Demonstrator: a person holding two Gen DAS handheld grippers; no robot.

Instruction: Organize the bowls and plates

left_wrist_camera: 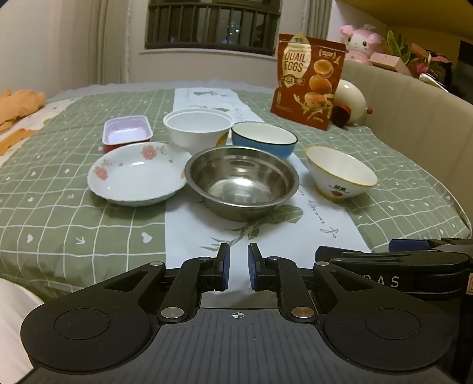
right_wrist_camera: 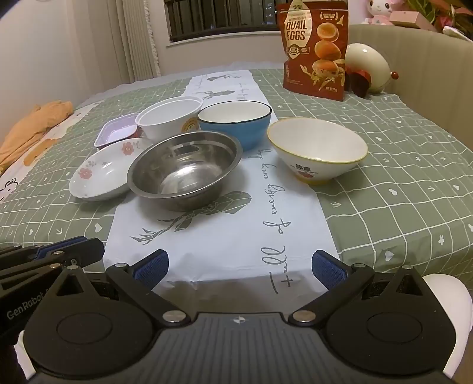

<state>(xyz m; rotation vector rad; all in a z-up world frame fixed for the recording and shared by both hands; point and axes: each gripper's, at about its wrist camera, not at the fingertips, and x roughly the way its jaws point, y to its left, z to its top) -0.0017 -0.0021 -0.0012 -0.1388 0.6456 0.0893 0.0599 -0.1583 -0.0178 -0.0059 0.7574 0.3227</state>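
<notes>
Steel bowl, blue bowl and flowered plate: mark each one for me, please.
Steel bowl (left_wrist_camera: 241,184), left wrist view, inner bottom.
Blue bowl (right_wrist_camera: 236,134), right wrist view, outer front wall.
Flowered plate (left_wrist_camera: 137,174), left wrist view, centre of the well.

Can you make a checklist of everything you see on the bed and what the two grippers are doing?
Surface: green checked bedspread with white printed runner.
Job's things: flowered plate, steel bowl, blue bowl, white foam bowl, yellow-rimmed bowl, small purple tray; all empty, none stacked.
Clutter: quail eggs bag standing behind.
Grippers: left gripper narrowly open, right gripper wide open; both empty.
Cables: nothing seen.
Surroundings: window, plush toy.
</notes>
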